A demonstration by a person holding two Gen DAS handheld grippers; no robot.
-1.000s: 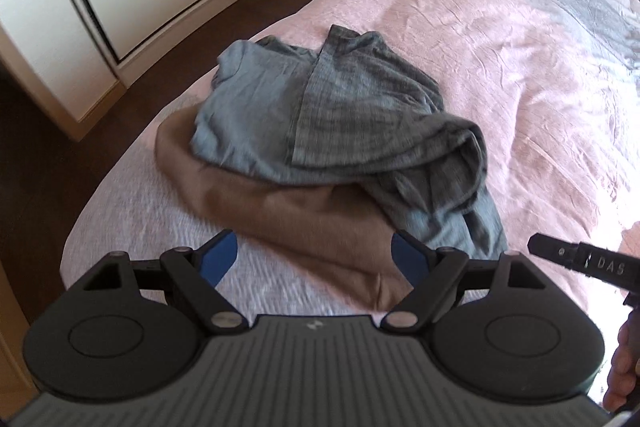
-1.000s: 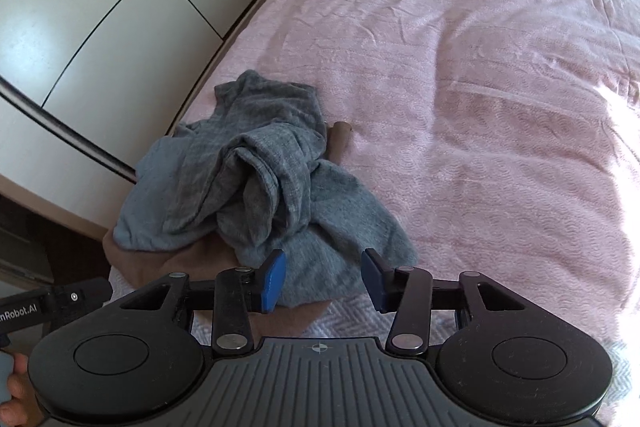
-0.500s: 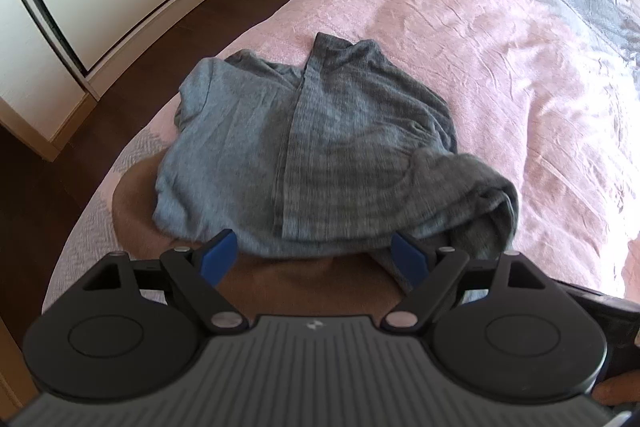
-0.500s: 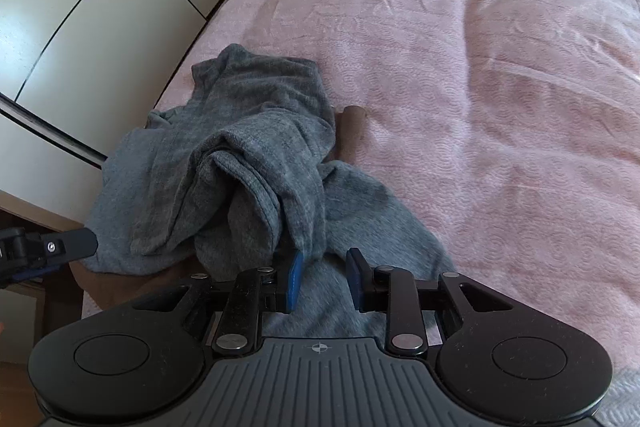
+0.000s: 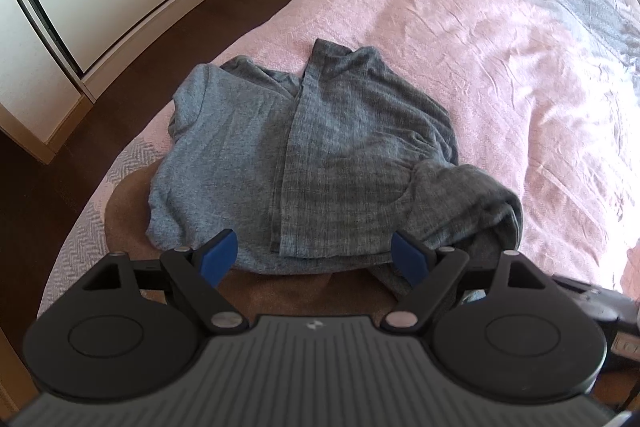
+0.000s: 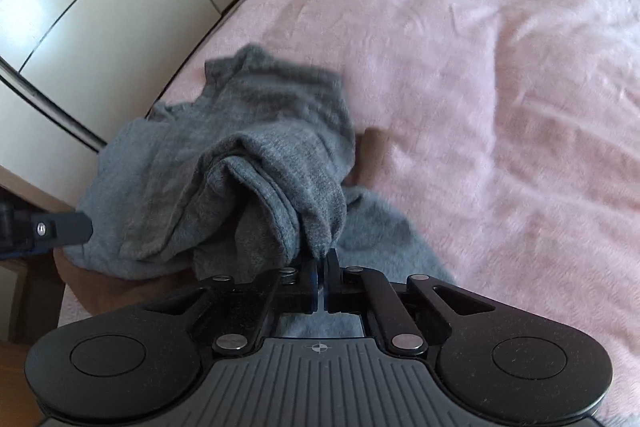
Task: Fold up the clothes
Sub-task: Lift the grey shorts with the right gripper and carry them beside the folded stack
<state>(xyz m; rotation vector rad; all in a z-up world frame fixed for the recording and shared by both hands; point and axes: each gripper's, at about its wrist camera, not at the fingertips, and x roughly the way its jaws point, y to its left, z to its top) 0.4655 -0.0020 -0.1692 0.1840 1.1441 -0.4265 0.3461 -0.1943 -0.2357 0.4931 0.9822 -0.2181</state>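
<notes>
The crumpled grey knit garment, lying at centre frame on the pink bedspread, is being pinched by the right gripper, just closed; the left gripper is being held apart. Only 1 thin fold may be caught, so slippage is being risked.

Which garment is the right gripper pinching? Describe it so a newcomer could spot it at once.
Start at the pink bedspread and go to its near corner beside the white wardrobe. Two garments are heaped there; the right gripper, which has just been closing, is shut on the crumpled grey top, lying over the flat brown garment.
</notes>
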